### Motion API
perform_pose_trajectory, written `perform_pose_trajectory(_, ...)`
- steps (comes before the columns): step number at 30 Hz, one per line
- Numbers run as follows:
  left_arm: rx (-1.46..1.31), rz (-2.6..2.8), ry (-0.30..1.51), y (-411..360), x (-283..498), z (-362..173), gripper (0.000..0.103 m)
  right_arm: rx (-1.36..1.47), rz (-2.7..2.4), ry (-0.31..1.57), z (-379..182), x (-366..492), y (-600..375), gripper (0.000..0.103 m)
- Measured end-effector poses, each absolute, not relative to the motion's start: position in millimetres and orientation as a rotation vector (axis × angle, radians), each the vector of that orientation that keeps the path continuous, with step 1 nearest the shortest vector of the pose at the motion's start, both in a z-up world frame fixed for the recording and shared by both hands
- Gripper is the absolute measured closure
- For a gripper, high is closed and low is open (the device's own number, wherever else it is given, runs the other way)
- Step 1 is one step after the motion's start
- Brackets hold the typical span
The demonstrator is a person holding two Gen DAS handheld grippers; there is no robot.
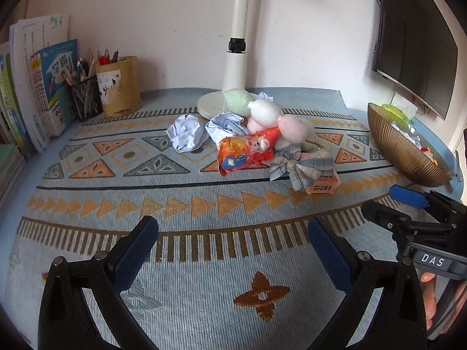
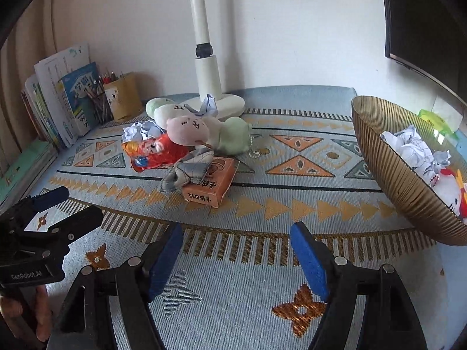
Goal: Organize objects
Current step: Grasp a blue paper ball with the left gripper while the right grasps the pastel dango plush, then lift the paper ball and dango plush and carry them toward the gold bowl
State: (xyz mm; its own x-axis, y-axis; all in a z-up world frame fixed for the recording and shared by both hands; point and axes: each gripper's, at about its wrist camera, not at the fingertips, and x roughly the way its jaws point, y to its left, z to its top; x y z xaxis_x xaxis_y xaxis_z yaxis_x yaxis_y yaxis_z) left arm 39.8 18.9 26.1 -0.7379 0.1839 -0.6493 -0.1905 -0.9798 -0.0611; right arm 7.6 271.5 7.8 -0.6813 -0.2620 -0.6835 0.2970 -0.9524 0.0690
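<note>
A pile lies mid-table: a plush toy (image 1: 271,113) (image 2: 189,127), crumpled paper balls (image 1: 188,132) (image 2: 140,131), an orange snack packet (image 1: 248,150) (image 2: 154,151), a plaid bow (image 1: 297,164) (image 2: 189,169) on an orange box (image 1: 322,185) (image 2: 208,186). A gold bowl (image 1: 405,148) (image 2: 388,175) at the right holds crumpled paper (image 2: 414,148) and a small red and white plush (image 2: 448,188). My left gripper (image 1: 230,233) is open and empty, near the front edge. My right gripper (image 2: 236,239) is open and empty, beside it.
A white lamp base (image 1: 210,103) (image 2: 224,105) stands behind the pile. Pen holders (image 1: 116,87) and books (image 1: 38,87) stand at the back left. A monitor (image 1: 414,43) hangs at the right. A patterned mat (image 1: 175,204) covers the table.
</note>
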Motion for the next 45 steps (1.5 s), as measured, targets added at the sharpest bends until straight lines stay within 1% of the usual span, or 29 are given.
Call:
perform_pose_trajectory(5, -1.016, 2.76, 0.03, 19.9, 41.8, 27.4, 0.001, 1.066, -2.617, 0.069, 6.9, 8.2, 273.0, 0.029)
perform_pose_trajectory(9, -1.037, 2.659, -0.034, 11.7, 36.6, 31.6, 0.001, 1.14, -2.49, 0.077, 8.1, -0.6, 266.6, 0.029)
perform_pose_trajectory(12, -1.023, 2.66, 0.024, -2.1, 26.6, 50.3, 0.001, 1.124, -2.428, 0.086, 35.8, -11.5, 256.0, 0.029)
perform_pose_trajectory(14, -1.009, 2.669, 0.058, -16.4, 8.1, 67.6, 0.001, 1.114, -2.401, 0.104, 54.7, -27.9, 243.3, 0.029)
perform_pose_trajectory(16, -1.009, 2.649, 0.075, -30.1, -20.5, 75.2, 0.001, 1.113, -2.396, 0.12, 61.8, -47.3, 231.3, 0.029)
perform_pose_trajectory(19, -1.086, 2.666, 0.153, -39.6, -72.3, 63.9, 0.001, 1.147, -2.373, 0.115, 52.2, -86.9, 212.0, 0.029)
perform_pose_trajectory(22, -1.118, 2.595, 0.093, -44.8, -112.2, 46.4, 0.002, 1.172, -2.343, 0.078, 38.9, -111.3, 199.6, 0.029)
perform_pose_trajectory(24, -1.149, 2.545, 0.04, -45.1, -133.9, 33.1, 0.002, 1.167, -2.34, 0.089, 32.6, -122.3, 194.4, 0.029)
perform_pose_trajectory(27, -1.18, 2.495, 0.048, -36.8, -148.4, 18.6, 0.002, 1.171, -2.314, 0.085, 24.4, -135.7, 189.0, 0.029)
perform_pose_trajectory(28, -1.172, 2.489, 0.045, -35.7, -149.6, 16.5, 0.005, 1.172, -2.307, 0.09, 22.5, -138.7, 187.3, 0.029)
perform_pose_trajectory(29, -1.16, 2.477, 0.011, -36.8, -150.7, 16.8, 0.008, 1.174, -2.288, 0.093, 19.9, -140.6, 186.4, 0.04)
perform_pose_trajectory(30, -1.161, 2.457, -0.022, -38.4, -152.5, 17.1, 0.024, 1.17, -2.261, 0.088, 18.0, -140.6, 185.0, 0.047)
perform_pose_trajectory(31, -1.164, 2.43, -0.062, -40.6, -154.1, 16.5, 0.036, 1.156, -2.263, 0.083, 18.2, -139.2, 184.9, 0.055)
perform_pose_trajectory(32, -1.164, 2.42, -0.086, -41.5, -154.3, 16.0, 0.039, 1.145, -2.271, 0.073, 19.6, -138.0, 185.8, 0.057)
perform_pose_trajectory(34, -1.156, 2.423, -0.076, -41.3, -149.8, 16.6, 0.056, 1.111, -2.3, 0.047, 26.0, -132.1, 191.1, 0.059)
perform_pose_trajectory(38, -1.134, 2.459, -0.105, -49.2, -134.1, 30.3, 0.056, 1.022, -2.366, 0.018, 53.9, -111.9, 209.2, 0.059)
perform_pose_trajectory(40, -1.086, 2.472, -0.137, -55.3, -114.9, 45.5, 0.06, 0.966, -2.406, 0.01, 74.4, -90.4, 224.0, 0.059)
perform_pose_trajectory(44, -1.044, 2.54, -0.135, -60.3, -57.5, 72.2, 0.06, 0.911, -2.513, 0.049, 93.4, -34.5, 253.8, 0.059)
perform_pose_trajectory(45, -1.031, 2.545, -0.16, -60.8, -37.2, 74.9, 0.06, 0.913, -2.531, 0.044, 92.1, -18.6, 264.1, 0.059)
